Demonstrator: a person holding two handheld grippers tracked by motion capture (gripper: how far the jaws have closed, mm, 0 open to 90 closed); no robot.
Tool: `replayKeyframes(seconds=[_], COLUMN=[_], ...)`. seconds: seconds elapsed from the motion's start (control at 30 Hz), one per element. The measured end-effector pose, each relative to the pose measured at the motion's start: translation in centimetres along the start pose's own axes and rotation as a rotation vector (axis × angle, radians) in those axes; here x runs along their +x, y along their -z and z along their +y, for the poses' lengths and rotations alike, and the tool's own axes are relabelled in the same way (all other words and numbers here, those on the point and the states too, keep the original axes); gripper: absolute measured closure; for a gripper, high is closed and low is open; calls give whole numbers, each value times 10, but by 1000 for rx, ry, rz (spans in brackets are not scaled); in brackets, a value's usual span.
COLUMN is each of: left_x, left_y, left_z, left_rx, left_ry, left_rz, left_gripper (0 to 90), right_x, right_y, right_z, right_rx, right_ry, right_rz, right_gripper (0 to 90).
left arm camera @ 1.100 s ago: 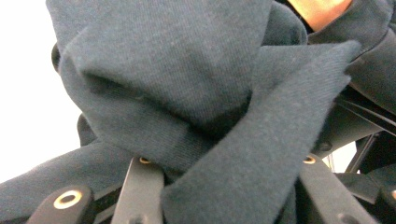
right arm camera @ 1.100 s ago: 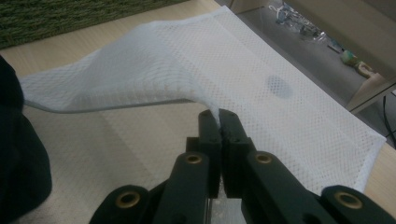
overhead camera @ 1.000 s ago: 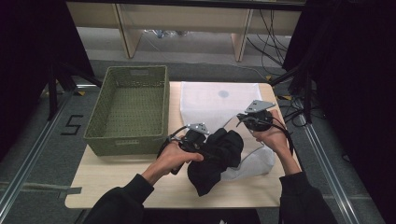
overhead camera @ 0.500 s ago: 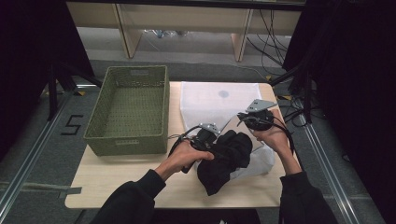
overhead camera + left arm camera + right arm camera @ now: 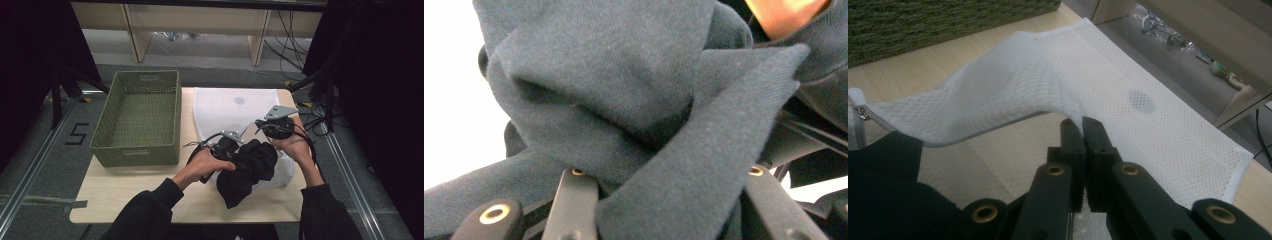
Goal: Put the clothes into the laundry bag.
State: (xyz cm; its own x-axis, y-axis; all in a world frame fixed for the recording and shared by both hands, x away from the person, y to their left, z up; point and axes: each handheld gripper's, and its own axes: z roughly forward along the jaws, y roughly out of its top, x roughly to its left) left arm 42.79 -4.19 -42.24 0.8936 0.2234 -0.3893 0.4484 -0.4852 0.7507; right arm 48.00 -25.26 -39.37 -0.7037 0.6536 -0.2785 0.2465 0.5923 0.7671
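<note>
I have a dark garment (image 5: 248,167) bunched near the table's (image 5: 130,197) front edge, right of centre, its upper part lying on the white mesh bag (image 5: 227,107) that runs from there toward the far edge. The left gripper (image 5: 231,150) is clamped on a thick fold of it; in the left gripper view the cloth (image 5: 634,115) fills the gap between the jaws and spills over both, so the grip is on a wad, not a single layer. The right gripper (image 5: 1082,131) is pinched tight on the bag's upper lip, lifting it so the mouth gapes toward the garment; the zip pull (image 5: 862,113) shows at the end of that lip. My read of handling: the garment is soft knit, limp, light to moderate in weight, not fragile, not slippery, but bulky, and it will sag and trail wherever it is unsupported. A hold on the bunched middle should carry most of the mass in one go; an edge hold would leave a long tail dragging. The mesh is thin and floppy, will collapse if let go, and could snag on the zip. Best taken at the stiffer zip seam, as now. A green basket (image 5: 137,120) stands at the left side, apart from all this.
</note>
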Motion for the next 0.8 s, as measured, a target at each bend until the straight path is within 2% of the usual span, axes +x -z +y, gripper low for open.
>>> replayKeyframes(seconds=[0.13, 0.17, 0.2, 0.3, 0.37, 0.43, 0.57, 0.8], left_x=[10, 14, 18, 29, 34, 35, 25, -9], left_y=[-9, -12, -14, -18, -15, -10, 0, 6], left_z=[-3, -4, -5, -7, -8, -6, -4, -1], left_rx=[56, 71, 80, 94, 80, 78, 47, 56], left_ry=[24, 26, 32, 56, 74, 68, 49, -6], left_rz=[27, 42, 51, 83, 110, 115, 93, 14], left_gripper=[618, 617, 617, 617, 616, 616, 616, 616], right_x=[1, 2, 2, 3, 3, 3, 2, 3], right_y=[1, 1, 1, 2, 2, 2, 2, 2], right_z=[1, 2, 2, 2, 3, 3, 3, 4], right_rx=[5, 8, -1, -2, 1, 6, -5, -7], right_ry=[3, -11, 2, 3, -1, -8, 2, 8], right_rz=[4, 9, -3, 2, 2, 11, 3, 10], right_gripper=[897, 898, 898, 898, 898, 898, 898, 898])
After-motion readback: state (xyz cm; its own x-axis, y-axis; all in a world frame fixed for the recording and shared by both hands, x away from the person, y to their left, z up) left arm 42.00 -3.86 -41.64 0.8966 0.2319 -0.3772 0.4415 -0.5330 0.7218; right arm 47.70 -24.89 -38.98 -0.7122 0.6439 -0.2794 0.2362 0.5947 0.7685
